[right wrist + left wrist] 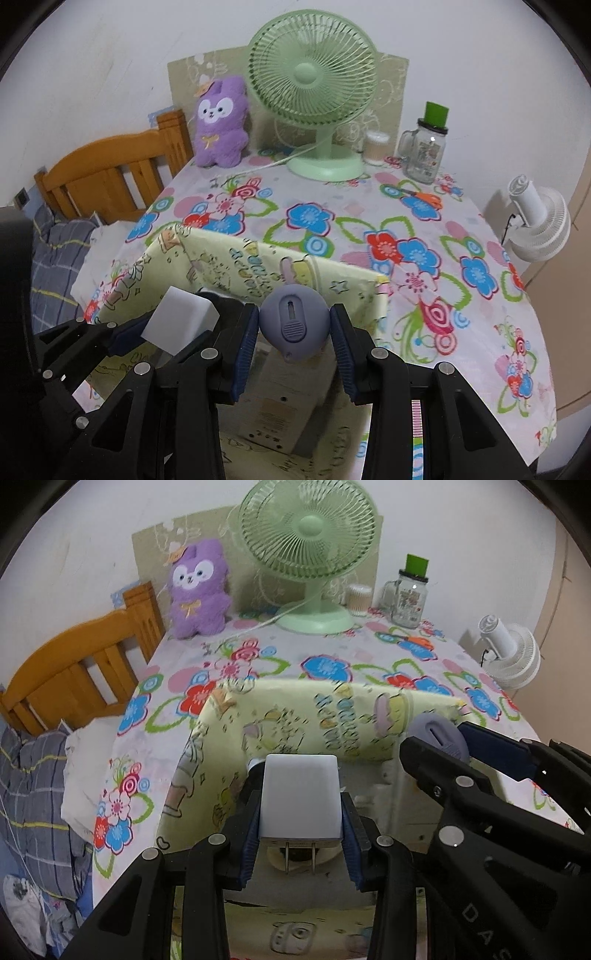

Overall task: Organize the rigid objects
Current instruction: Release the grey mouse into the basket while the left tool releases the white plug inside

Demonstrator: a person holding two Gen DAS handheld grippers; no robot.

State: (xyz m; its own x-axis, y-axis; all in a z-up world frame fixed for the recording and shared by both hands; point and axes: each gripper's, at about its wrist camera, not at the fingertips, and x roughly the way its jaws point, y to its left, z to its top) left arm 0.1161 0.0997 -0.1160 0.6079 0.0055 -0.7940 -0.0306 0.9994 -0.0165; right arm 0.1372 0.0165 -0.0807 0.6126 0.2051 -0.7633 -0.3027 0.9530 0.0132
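My left gripper (300, 812) is shut on a white plug adapter (300, 797), prongs toward the camera, held over the open yellow fabric box (295, 716). My right gripper (294, 325) is shut on a round grey-purple device (293, 325) with a slot and ribbed switch, held over the same box (258, 266). Each gripper shows in the other's view: the right one (458, 738) with the grey device (437, 734), and the left one (147, 325) with the white adapter (183, 321). A white boxy item (280, 402) lies inside the box.
The box stands on a floral tablecloth (424, 240). At the back are a green desk fan (314, 92), a purple plush (219, 122), a glass jar mug with green lid (424, 147), a cotton swab jar (376, 147) and orange scissors (424, 195). A wooden headboard (110, 177) is left, a white fan (539, 225) right.
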